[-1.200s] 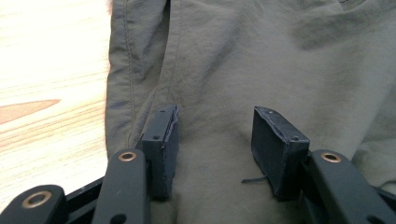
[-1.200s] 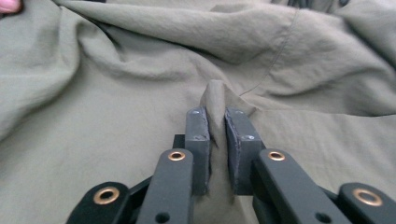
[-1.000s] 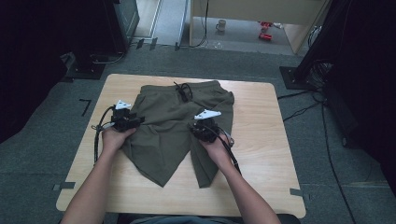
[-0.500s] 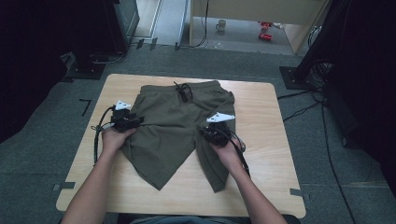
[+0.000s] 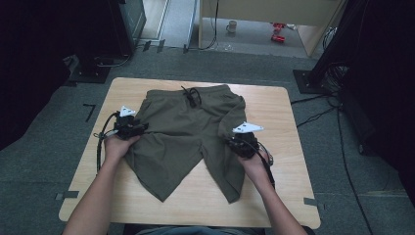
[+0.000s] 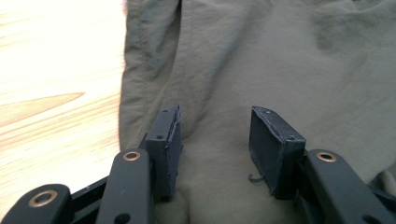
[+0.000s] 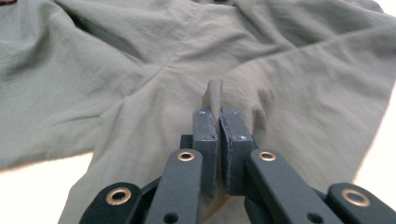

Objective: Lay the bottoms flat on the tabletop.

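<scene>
Right leg of the shorts pulled outward

The right gripper (image 5: 243, 143), jaws pinched on a fold of the olive shorts (image 5: 188, 132), has drawn that leg toward the table's (image 5: 284, 107) right edge since a second ago. The left gripper (image 5: 131, 127) rests spread open on the left leg. Bare wood flanks the shorts.

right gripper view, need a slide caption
Right gripper jaws shut on a pinched fold of olive shorts.
</scene>
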`<state>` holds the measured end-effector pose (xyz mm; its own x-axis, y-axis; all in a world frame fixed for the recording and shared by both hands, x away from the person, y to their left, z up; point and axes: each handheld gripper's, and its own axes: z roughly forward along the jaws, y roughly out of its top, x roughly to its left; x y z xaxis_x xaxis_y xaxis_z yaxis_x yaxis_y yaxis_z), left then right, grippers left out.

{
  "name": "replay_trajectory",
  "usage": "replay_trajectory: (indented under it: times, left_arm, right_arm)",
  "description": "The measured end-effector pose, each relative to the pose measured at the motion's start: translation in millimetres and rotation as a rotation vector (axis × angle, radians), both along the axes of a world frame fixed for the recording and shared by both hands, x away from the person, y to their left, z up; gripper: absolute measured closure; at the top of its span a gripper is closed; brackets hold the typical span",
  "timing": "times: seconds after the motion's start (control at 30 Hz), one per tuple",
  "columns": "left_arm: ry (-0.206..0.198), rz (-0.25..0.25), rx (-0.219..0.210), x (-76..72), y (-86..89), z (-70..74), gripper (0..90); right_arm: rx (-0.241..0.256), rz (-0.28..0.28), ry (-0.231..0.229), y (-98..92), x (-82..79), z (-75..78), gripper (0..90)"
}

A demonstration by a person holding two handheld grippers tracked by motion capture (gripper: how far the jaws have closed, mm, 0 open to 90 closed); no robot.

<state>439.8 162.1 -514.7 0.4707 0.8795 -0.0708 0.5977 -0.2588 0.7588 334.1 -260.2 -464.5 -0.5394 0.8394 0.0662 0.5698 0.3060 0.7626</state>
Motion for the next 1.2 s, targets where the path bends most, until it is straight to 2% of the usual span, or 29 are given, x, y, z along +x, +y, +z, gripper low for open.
replay_trajectory:
  times: [0.27,0.33,0.47,0.7,0.87,1.03,1.2]
  left_arm:
    - [0.002,0.016,-0.014,-1.7,1.7,-0.2,53.9]
    - [0.003,0.016,-0.017,-1.6,2.0,-0.2,53.9]
    - [0.001,0.017,-0.012,-1.6,1.6,-0.2,54.0]
    - [0.001,0.021,-0.016,-1.5,1.7,-0.3,54.4]
    - [0.003,0.023,-0.023,-1.7,2.2,-0.4,54.4]
    - [0.006,0.024,-0.032,-1.4,3.1,-0.4,54.4]
    - [0.007,0.029,-0.032,-0.5,6.4,-0.3,55.1]
  right_arm:
    - [0.011,-0.065,-0.025,-42.2,-24.9,-0.2,86.6]
    - [0.010,-0.084,-0.038,-53.7,-31.2,-1.9,86.6]
    - [0.014,-0.110,-0.035,-72.3,-40.4,-7.9,86.5]
    - [-0.001,-0.150,-0.035,-95.4,-50.0,-17.2,86.6]
    - [0.020,-0.167,-0.033,-108.9,-58.2,-26.0,86.5]
    - [0.032,-0.186,-0.014,-120.0,-65.1,-33.4,86.4]
    - [0.034,-0.197,0.029,-131.6,-73.7,-39.7,86.3]
